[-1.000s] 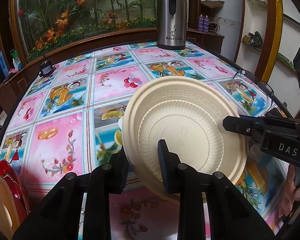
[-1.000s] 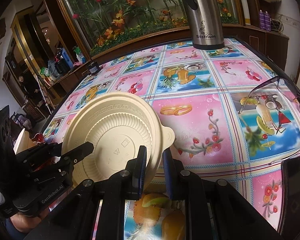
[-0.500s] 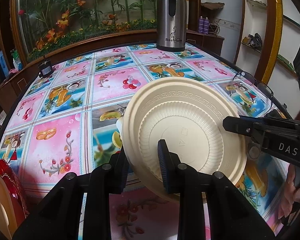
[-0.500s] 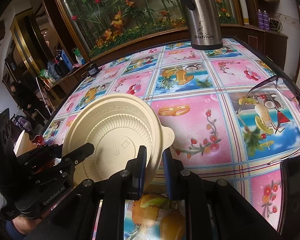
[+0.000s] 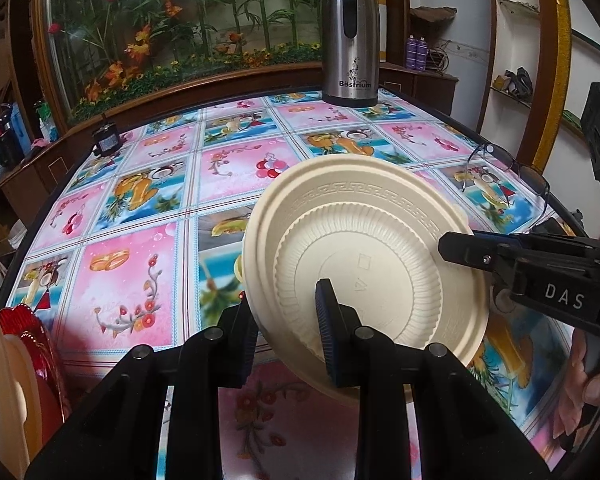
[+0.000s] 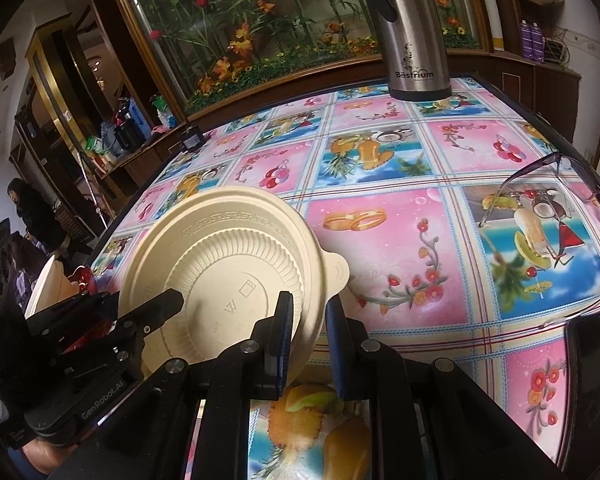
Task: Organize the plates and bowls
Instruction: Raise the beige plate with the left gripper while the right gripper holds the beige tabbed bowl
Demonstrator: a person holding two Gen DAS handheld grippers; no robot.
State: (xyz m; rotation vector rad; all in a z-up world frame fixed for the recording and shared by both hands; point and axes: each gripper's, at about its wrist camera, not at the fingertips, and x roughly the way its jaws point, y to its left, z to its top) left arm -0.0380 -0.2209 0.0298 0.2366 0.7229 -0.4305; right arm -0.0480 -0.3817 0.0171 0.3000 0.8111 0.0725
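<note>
Pink and blue picture squares cover the big table (image 5: pixel 140 272). Above it, both grippers hold one cream plate (image 5: pixel 364 248), tipped up on its edge with its ridged underside facing the cameras. The left gripper (image 5: pixel 288 328) pinches the plate's rim, and the right gripper (image 6: pixel 308 340) pinches the rim too, at another spot. Only the left view shows a red dish (image 5: pixel 40 352) and a cream one standing at the near edge. Only the right view shows the small tab (image 6: pixel 336 272) sticking out behind the plate. A steel jug (image 5: pixel 350 36) stands far back, and glasses (image 6: pixel 556 184) lie to the right.
</note>
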